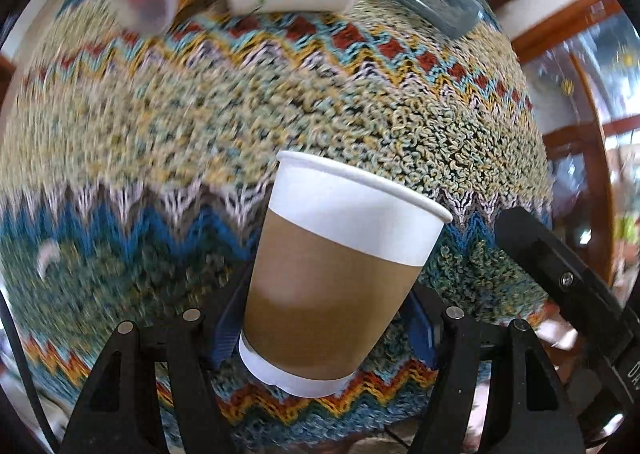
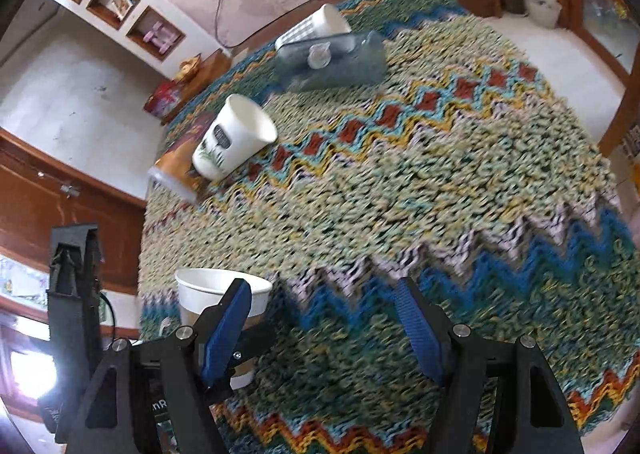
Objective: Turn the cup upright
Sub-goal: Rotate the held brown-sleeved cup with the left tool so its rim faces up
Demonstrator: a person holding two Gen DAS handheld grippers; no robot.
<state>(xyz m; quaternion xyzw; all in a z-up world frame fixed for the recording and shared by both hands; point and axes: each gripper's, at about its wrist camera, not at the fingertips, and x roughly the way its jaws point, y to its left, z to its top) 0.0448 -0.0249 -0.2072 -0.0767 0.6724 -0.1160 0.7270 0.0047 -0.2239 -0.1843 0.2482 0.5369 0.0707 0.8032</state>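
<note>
A brown-and-white paper cup (image 1: 332,274) stands nearly upright, mouth up, between the blue pads of my left gripper (image 1: 324,324), which is shut on its lower half just above the woven cloth. The same cup shows in the right wrist view (image 2: 200,296), behind my right gripper's left finger. My right gripper (image 2: 324,318) is open and empty, to the right of the cup. Part of the right gripper shows in the left wrist view (image 1: 560,274).
On the far side of the patterned cloth (image 2: 440,174) lie several cups on their sides: a white printed paper cup (image 2: 232,138), an orange cup (image 2: 176,170), a blue-grey transparent tumbler (image 2: 332,62) and a white checked cup (image 2: 316,28). The cloth's edge drops off at left.
</note>
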